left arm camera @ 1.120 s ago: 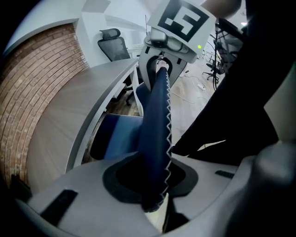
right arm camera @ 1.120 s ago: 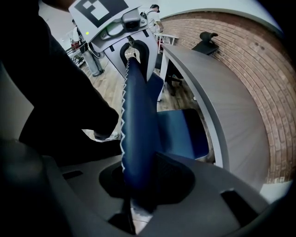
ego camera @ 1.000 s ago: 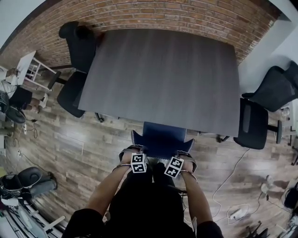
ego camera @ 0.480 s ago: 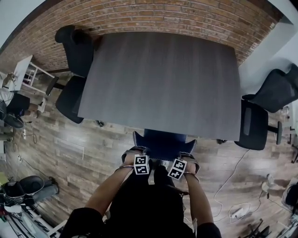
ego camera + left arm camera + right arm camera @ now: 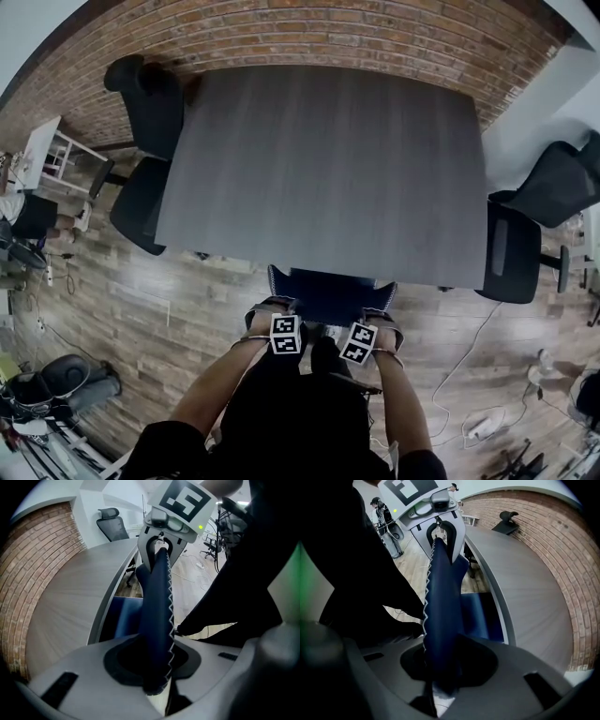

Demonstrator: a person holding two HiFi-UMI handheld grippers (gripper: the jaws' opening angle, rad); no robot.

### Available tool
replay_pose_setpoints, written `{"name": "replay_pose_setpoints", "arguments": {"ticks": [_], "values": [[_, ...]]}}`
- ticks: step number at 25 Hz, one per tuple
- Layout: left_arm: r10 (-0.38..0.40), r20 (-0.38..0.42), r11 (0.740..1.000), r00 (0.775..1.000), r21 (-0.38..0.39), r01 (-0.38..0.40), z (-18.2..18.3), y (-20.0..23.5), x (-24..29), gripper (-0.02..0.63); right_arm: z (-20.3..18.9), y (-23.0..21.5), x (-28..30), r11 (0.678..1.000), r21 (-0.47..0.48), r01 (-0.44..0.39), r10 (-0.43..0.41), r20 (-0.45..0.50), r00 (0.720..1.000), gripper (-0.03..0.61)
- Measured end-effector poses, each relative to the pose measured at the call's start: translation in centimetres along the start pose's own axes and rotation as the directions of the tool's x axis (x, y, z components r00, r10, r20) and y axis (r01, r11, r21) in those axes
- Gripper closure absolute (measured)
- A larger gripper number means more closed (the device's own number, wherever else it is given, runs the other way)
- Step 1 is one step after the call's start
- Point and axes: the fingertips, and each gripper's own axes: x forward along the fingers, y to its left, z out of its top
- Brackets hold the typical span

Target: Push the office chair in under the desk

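Office chair [image 5: 328,289], blue: seat tucked partly beneath the near edge of the grey tabletop [image 5: 328,159], backrest [image 5: 157,602] outside it and close against the person's body. Visible that way only from the head view, together with a black chair [image 5: 141,187] at the tabletop's left side, a second black chair [image 5: 514,246] at its right, the brick wall [image 5: 356,33] beyond, and white cables [image 5: 459,375] on the wooden floor [image 5: 159,300].

Shown only in the gripper views: white zigzag stitching along the backrest's top edge, and that edge running straight in between the jaws.

Left gripper [image 5: 157,670]: closed down to the thickness of the padding, clamped on the backrest edge. Right gripper [image 5: 440,667]: likewise nearly closed, pinching the same edge. In each of these views, the opposite gripper in sight farther along the backrest, arched over its edge beneath a marker cube.

From above, little of the jaws to be made out: just the two marker cubes side by side over the backrest, one toward each corner, with a hand behind each.
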Motion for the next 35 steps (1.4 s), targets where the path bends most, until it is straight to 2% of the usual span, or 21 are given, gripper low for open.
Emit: {"name": "replay_pose_setpoints", "arguments": {"ticks": [8,14,22,27,31,35], "values": [[0.023,0.015,0.999,1.000,-0.039,-0.022,1.7,3.0,0.7,0.520,-1.4,-3.7,0.1,0.999,0.023,0.025,-0.025,-0.003,1.000,0.492],[0.013,0.016,1.000,1.000,-0.015,-0.013,2.1,4.4,0.9,0.517,-1.6,-5.0,0.0,1.000,0.005,0.011,-0.011,-0.006,1.000,0.492],[-0.022,0.039,1.000,0.999,0.000,0.022,2.3,4.4,1.1,0.509,-1.7,-5.1,0.1,1.000,0.027,0.009,-0.009,-0.002,1.000,0.489],[-0.034,0.049,0.998,0.998,-0.057,0.037,1.6,4.2,1.3,0.483,-1.2,-4.8,0.4,0.997,0.081,-0.011,0.010,0.021,1.000,0.457],[-0.047,0.065,0.984,0.997,-0.167,0.057,1.2,3.9,1.8,0.453,-1.3,-4.6,0.7,0.994,0.112,0.007,-0.008,0.008,1.000,0.429],[-0.041,0.054,0.984,0.998,-0.168,0.050,1.3,4.2,1.1,0.437,-1.1,-4.4,0.6,0.991,0.131,0.011,-0.012,0.007,1.000,0.391]]}}
